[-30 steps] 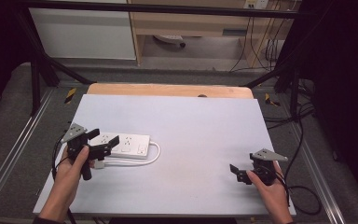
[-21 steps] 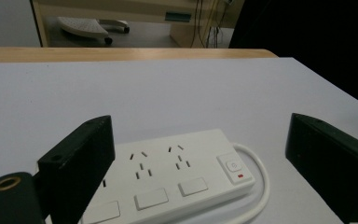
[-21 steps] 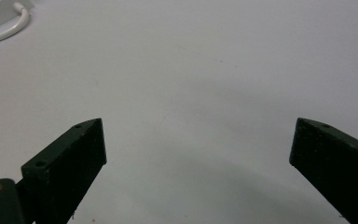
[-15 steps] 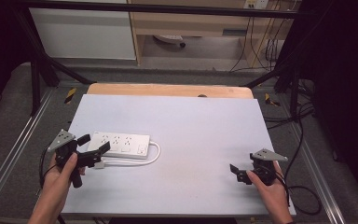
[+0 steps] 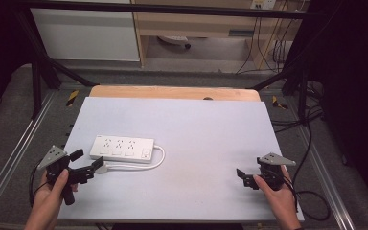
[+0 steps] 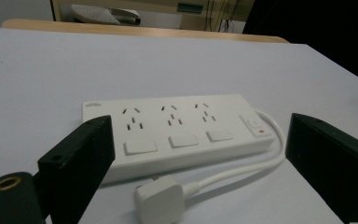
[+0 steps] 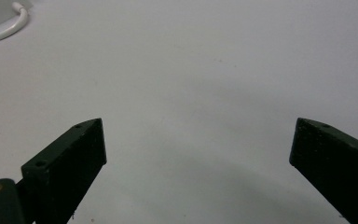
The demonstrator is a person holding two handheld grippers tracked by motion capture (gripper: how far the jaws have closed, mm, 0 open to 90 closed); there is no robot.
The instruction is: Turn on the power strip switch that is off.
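The table (image 5: 182, 129) spreads out ahead of both my grippers, bare apart from one thing. A white power strip (image 6: 177, 128) lies flat just ahead of my left gripper (image 5: 86, 164), sockets up, its switch end off to that gripper's right. Its cord (image 6: 242, 168) loops round from that end and comes back toward me, ending in the plug (image 6: 158, 203), which sits just short of my left jaws, between them. Those jaws stand wide apart, holding nothing. My right gripper (image 5: 247, 178) hovers well away to the right over bare table, jaws also spread and empty. I'd judge I'm lining up on the plug, though its prongs are hidden from me. Next I'd ease forward, lower, and close squarely on the plug body.
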